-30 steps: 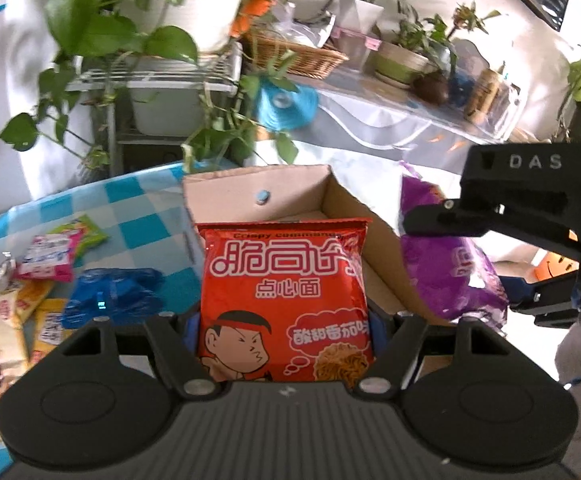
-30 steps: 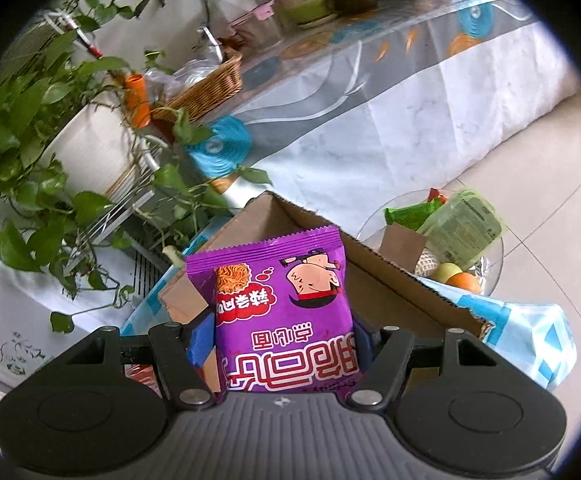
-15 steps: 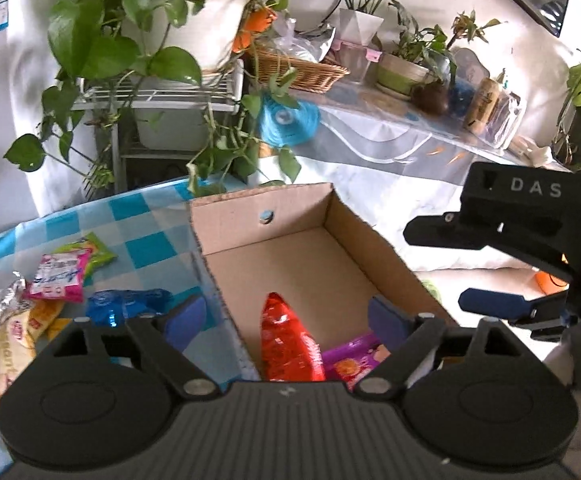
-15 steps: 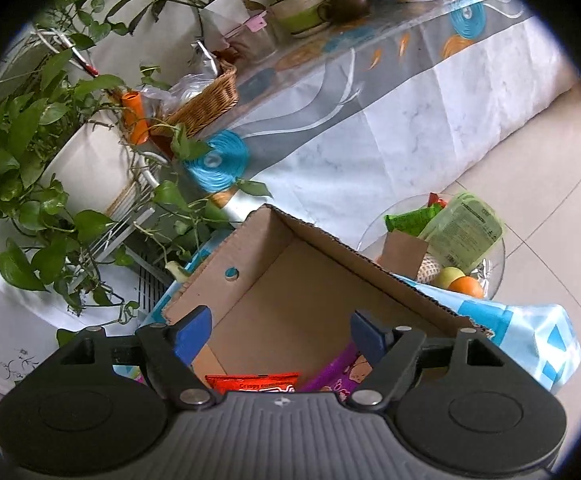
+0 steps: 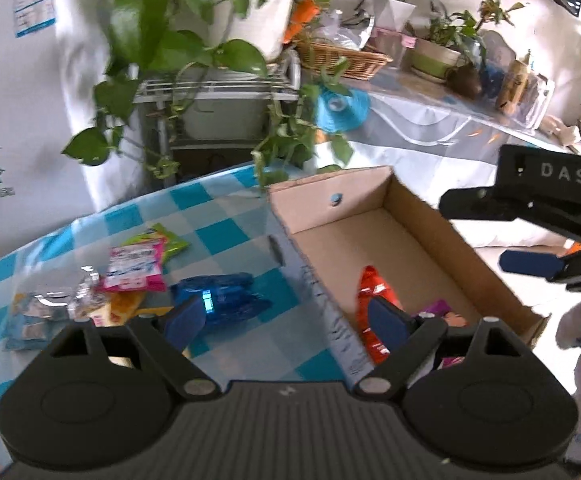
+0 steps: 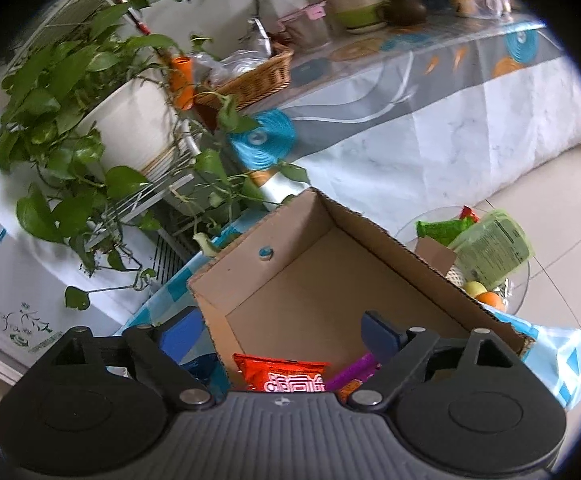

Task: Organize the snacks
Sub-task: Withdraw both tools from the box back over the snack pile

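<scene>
With the red packet [image 5: 370, 300] and purple packet [image 5: 440, 312] lying in the cardboard box [image 5: 422, 216], the released left gripper [image 5: 286, 322] is nearer the blue packet [image 5: 226, 300], lengthwise toward the bench's [image 5: 218, 208] left edge; the empty right gripper [image 6: 278, 332] is opening.

red packet [image 5: 372, 300] on edge in cardboard box [image 5: 418, 248] | purple packet [image 5: 436, 309] beside it | loose snacks [image 5: 134, 270] lay on checked surface [image 5: 226, 236]
</scene>
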Tool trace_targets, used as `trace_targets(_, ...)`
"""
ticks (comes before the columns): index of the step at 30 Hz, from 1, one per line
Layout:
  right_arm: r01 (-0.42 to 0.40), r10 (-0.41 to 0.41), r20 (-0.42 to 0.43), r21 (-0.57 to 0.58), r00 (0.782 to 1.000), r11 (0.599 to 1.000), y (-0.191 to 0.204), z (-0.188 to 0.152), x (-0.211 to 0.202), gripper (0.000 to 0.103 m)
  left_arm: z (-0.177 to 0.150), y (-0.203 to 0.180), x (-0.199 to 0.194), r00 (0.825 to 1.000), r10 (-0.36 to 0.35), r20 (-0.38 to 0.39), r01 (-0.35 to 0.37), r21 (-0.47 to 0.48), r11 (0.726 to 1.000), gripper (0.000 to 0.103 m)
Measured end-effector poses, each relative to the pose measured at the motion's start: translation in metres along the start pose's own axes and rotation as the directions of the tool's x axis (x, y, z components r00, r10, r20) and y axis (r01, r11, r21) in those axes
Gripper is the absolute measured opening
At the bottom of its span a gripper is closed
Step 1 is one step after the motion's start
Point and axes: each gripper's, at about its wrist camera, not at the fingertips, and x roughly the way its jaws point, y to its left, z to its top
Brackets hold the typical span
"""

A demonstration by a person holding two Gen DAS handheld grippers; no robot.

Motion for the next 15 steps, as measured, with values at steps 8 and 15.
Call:
trace_targets(8,-0.022,0.025,0.021,-0.124,0.999,0.992,0.024,-0.011,0.002,0.096,-0.009,0.046,-0.01,0.997,0.074,-0.022,-0.073,0.014,0.997,0.094)
trace_targets(15,-0.025,0.035,0.045,-0.212,0.998,0.977,0.043,-0.021,0.004,0.098,-0.015,0.109,-0.016,0.993,0.115,-0.033,-0.117,-0.08,0.99,0.095)
